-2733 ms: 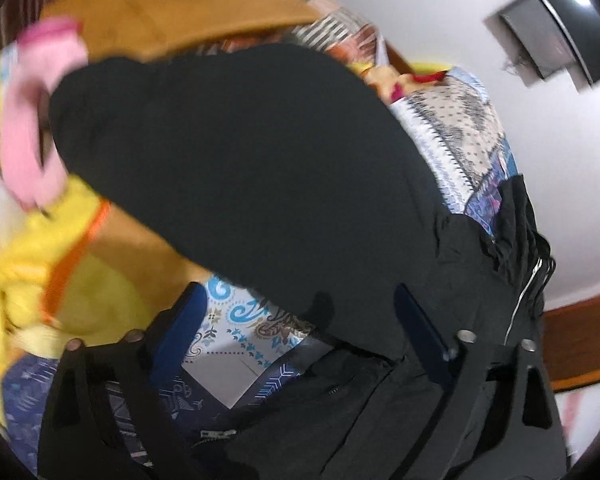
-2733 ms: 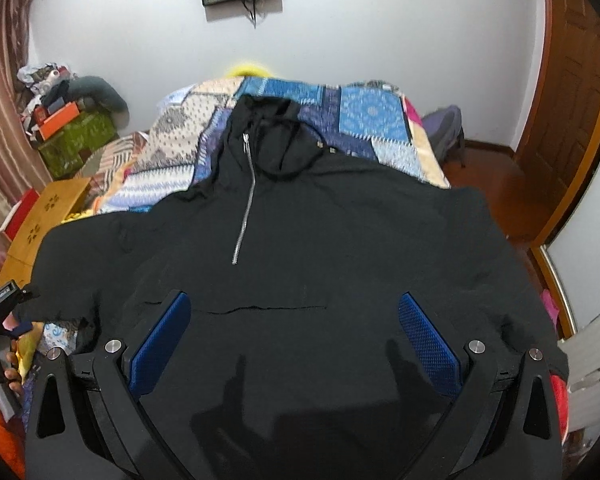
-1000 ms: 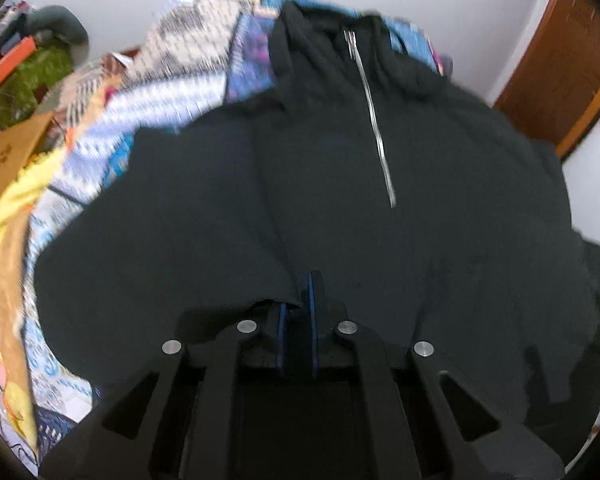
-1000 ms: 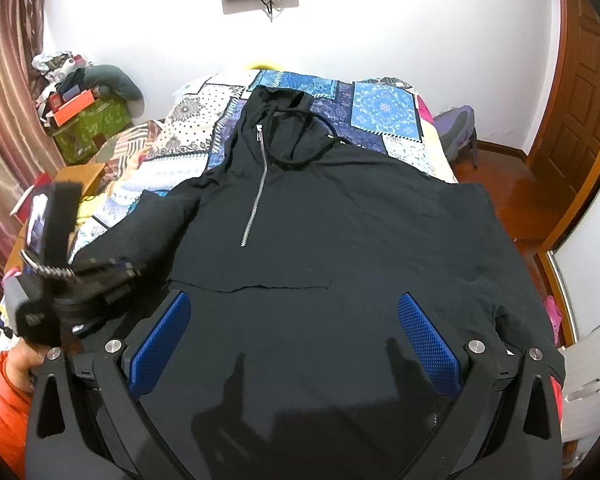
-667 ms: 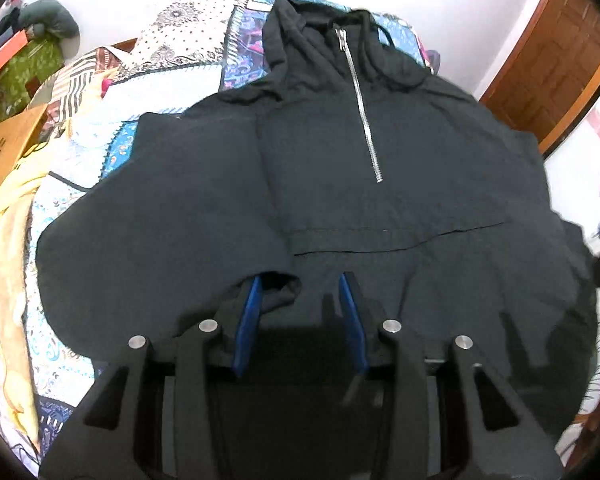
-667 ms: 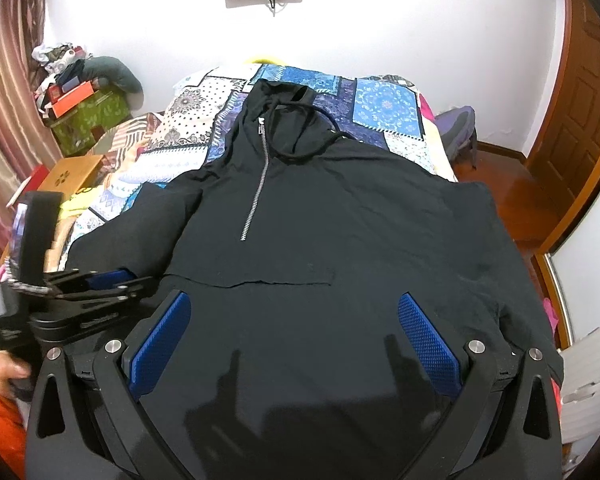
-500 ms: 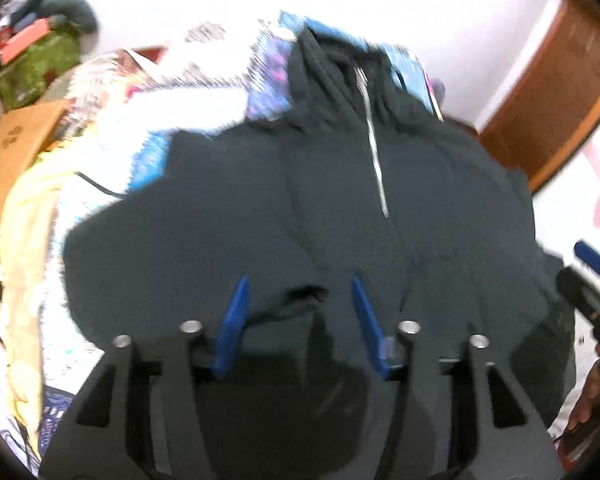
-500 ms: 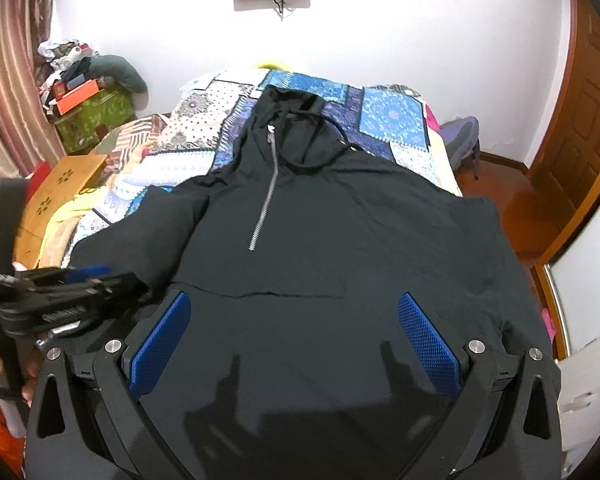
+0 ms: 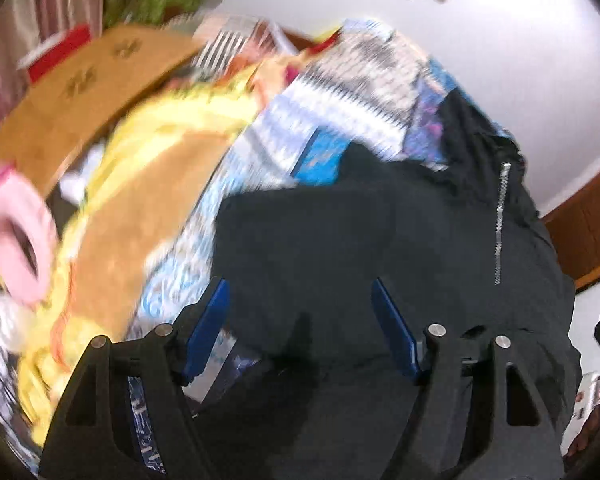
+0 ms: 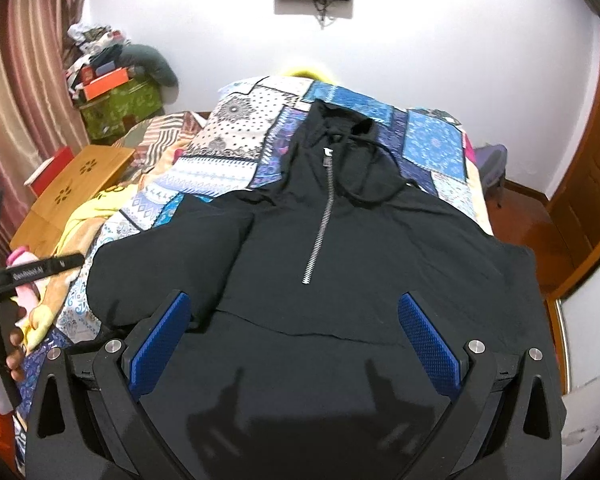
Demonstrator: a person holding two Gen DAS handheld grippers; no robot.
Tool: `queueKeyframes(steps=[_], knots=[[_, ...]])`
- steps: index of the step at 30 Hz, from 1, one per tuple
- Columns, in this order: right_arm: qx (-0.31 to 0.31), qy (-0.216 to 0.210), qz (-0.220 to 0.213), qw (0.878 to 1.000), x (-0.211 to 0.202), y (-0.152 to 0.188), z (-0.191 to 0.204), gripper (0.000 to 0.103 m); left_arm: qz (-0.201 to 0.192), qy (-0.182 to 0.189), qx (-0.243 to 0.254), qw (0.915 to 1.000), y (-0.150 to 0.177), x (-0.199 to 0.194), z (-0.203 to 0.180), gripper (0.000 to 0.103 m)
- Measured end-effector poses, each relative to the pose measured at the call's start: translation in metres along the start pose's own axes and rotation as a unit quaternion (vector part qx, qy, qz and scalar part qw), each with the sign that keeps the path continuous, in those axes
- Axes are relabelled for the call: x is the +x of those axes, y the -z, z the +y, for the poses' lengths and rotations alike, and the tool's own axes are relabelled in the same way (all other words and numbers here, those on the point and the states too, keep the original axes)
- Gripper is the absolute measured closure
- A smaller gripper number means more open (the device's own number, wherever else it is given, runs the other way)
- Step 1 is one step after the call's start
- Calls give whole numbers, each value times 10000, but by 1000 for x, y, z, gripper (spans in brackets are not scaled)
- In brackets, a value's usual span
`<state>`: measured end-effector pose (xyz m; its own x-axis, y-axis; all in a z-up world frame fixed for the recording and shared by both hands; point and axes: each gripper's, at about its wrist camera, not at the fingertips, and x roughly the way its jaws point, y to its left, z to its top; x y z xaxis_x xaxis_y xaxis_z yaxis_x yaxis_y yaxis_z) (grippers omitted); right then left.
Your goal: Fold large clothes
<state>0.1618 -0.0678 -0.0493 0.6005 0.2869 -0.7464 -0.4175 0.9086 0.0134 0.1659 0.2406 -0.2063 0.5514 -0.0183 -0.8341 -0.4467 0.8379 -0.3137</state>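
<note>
A black half-zip hoodie (image 10: pixel 360 260) lies front up on the bed, hood at the far end. Its left sleeve (image 10: pixel 160 264) is folded in beside the body. In the blurred left wrist view the hoodie (image 9: pixel 380 240) fills the right half. My left gripper (image 9: pixel 300 320) hovers over the sleeve's edge, its jaws opening, and no cloth is pinched between the blue pads. The right wrist view shows this left gripper (image 10: pixel 60 264) at the far left, held by a hand (image 10: pixel 14 344). Over the hoodie's hem my right gripper (image 10: pixel 296 340) stands wide open and holds nothing.
A patchwork quilt (image 10: pixel 236 148) covers the bed. To its left lie a yellow blanket (image 10: pixel 88 208), a wooden lap table (image 10: pixel 72 184), a pink item (image 9: pixel 16 240) and a green box (image 10: pixel 120 108) under clutter. A wooden door (image 10: pixel 588 200) stands on the right.
My left gripper was shut on the sleeve cuff over the hoodie's front. It has let go, opened, and swung left toward the bed's edge. The right gripper drifted slightly and stayed open.
</note>
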Motion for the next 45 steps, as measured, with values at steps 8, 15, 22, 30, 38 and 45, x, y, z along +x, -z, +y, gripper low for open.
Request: queueKeyframes(steps=[8,15,22,30,38,45], knots=[[-336,-109,427,9985,32,1,23,0,942,687,-1134,9867,25,59,49,31],[-450,-93,644,9969,41,8,22,0,1220,1064,-1584,9740,32,86,50,31],[-234,-76,704,9972,41,9,7,0,606,358,-746,9947,12,75,16,71],[55,26,497,9987,25,9,-26,0,-364,130,410,9984,-21,27,-64,81],[286,518,74,9982,-6,11,-72,0,-1242,933,1405,9778,-43,-41,-190,82],[582,803,-209,9949,-36,16,-115,0,-1133,1740,2308,9506,-21,-52,-300,83]])
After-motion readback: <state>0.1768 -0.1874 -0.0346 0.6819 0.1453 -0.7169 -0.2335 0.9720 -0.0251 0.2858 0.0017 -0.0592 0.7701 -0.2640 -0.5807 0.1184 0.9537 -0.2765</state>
